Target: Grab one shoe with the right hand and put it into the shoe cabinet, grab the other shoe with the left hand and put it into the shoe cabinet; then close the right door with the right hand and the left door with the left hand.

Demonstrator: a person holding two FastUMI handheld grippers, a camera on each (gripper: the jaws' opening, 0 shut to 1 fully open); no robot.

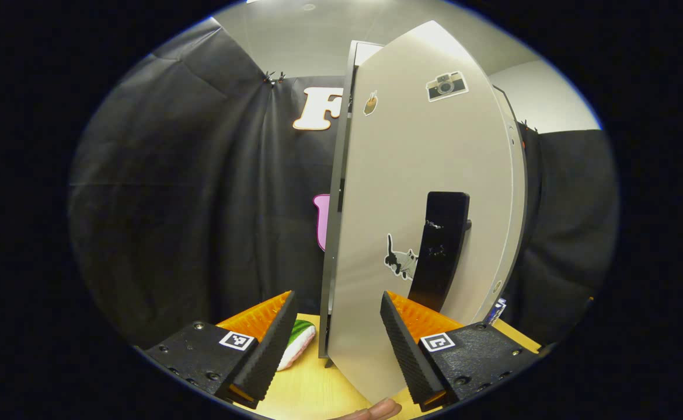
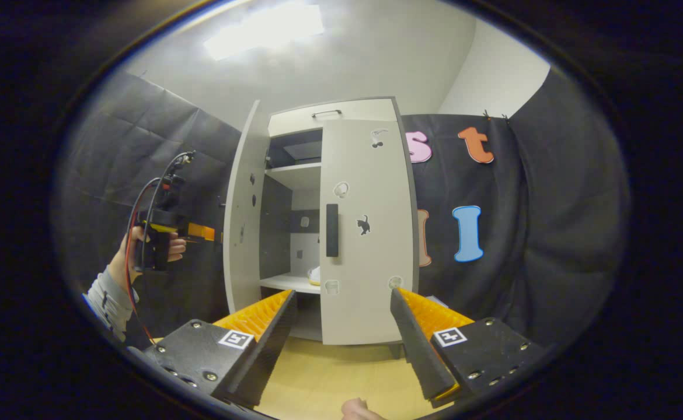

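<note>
Shoe cabinet [image 2: 324, 125] is standing on the wooden floor w/ 2 doors: right door [image 2: 368, 233] is lying flush, left door [image 1: 423, 192] is still swung out; 1 shoe [image 2: 314, 274] is peeking from the lower shelf, the other can't be made out. Door is prob. a light, stiff, smooth panel swinging freely on hinges, so best contact is the outer face near the free edge or the black handle [image 1: 442, 248]. Left gripper [image 1: 337, 326] is hovering released just beside that door, and right gripper [image 2: 341, 326] is hanging released, well apart from the cabinet, grasping nothing.
</note>
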